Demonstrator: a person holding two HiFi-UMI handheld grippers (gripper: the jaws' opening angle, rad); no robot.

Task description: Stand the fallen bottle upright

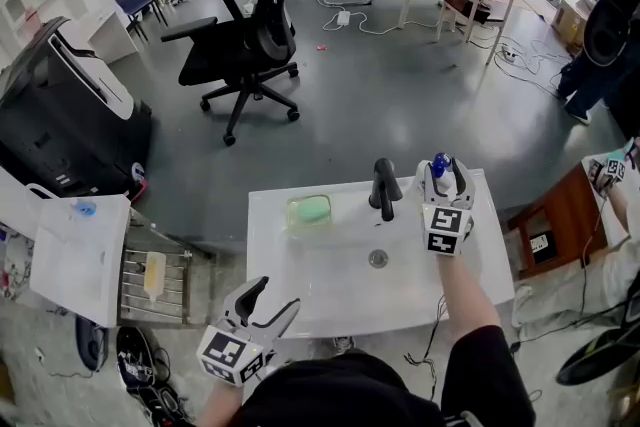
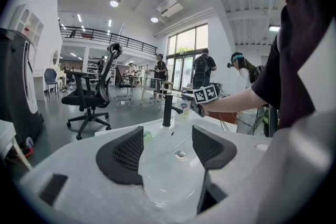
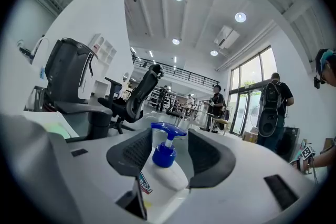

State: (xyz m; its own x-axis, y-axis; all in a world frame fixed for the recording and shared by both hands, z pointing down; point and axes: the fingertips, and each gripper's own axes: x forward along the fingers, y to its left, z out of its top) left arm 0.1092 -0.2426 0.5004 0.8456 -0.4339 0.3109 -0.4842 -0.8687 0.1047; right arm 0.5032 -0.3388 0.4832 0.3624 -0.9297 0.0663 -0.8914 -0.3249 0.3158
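The bottle (image 3: 166, 157) is standing upright at the far right corner of the white sink (image 1: 470, 287), just to the right of the black tap (image 1: 384, 187), with its blue pump top pointing up. The right gripper (image 1: 444, 170) is reaching level around it. Its claw is standing spread, one pad on each side of the bottle's white body, and the pads are not looking as if they are pressing on it. The bottle's neck is showing clear space on both sides.

The left gripper (image 1: 278, 295) is hovering over the near left edge of the sink, well apart from the bottle and tilting slightly downward. Its claw is also standing spread, pinching nothing, with only the basin and the drain (image 1: 378, 258) showing between the pads.

A green soap (image 1: 311, 210) is lying on the rim left of the tap. Beyond the sink, a black office chair (image 1: 245, 45) is standing on the grey floor
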